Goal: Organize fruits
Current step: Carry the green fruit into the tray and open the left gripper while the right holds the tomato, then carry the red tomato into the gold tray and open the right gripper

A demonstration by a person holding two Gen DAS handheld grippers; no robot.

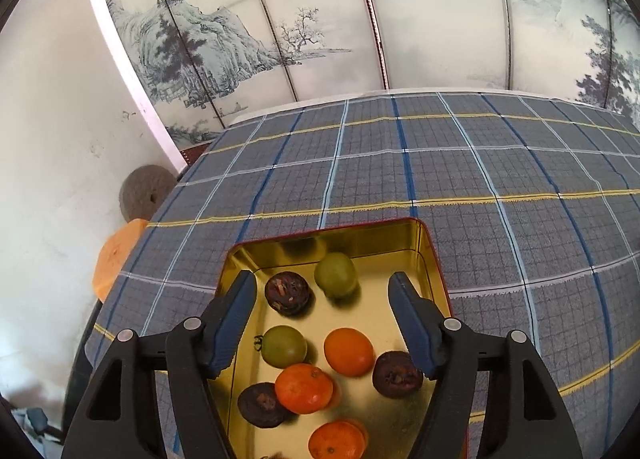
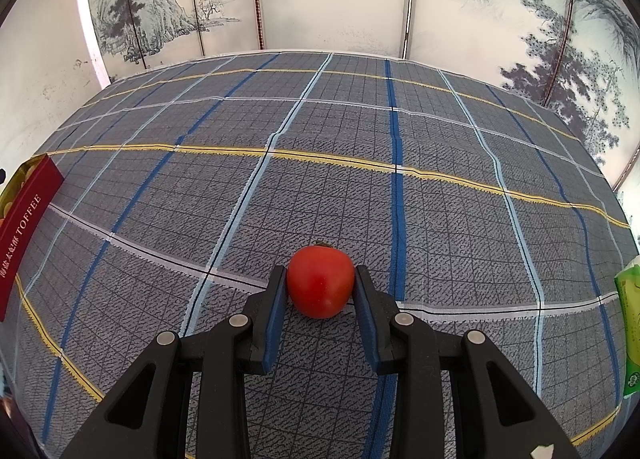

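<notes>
Fruits [image 1: 304, 388] in tin [image 1: 434, 259] (on tablecloth [image 1: 480, 179])

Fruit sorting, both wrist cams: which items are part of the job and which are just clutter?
Job:
- red tomato, gripped by right tool
- gold-lined toffee tin
- in the tin: oranges, green tomatoes, dark brown fruits
- left tool, open over tin

Clutter:
- green packet
- orange stool
- round grey stone

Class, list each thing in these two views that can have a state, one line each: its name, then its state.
Left gripper: open, empty, over the tin.
Right gripper: shut on the round red tomato.
Round red tomato: gripped between the fingers, at the checked tablecloth.
Gold-lined red rectangular tin: lid off, holding fruit.
Orange mandarins: loose in the tin.
Dark brown wrinkled fruits: loose in the tin.
Green round fruits: loose in the tin.
</notes>
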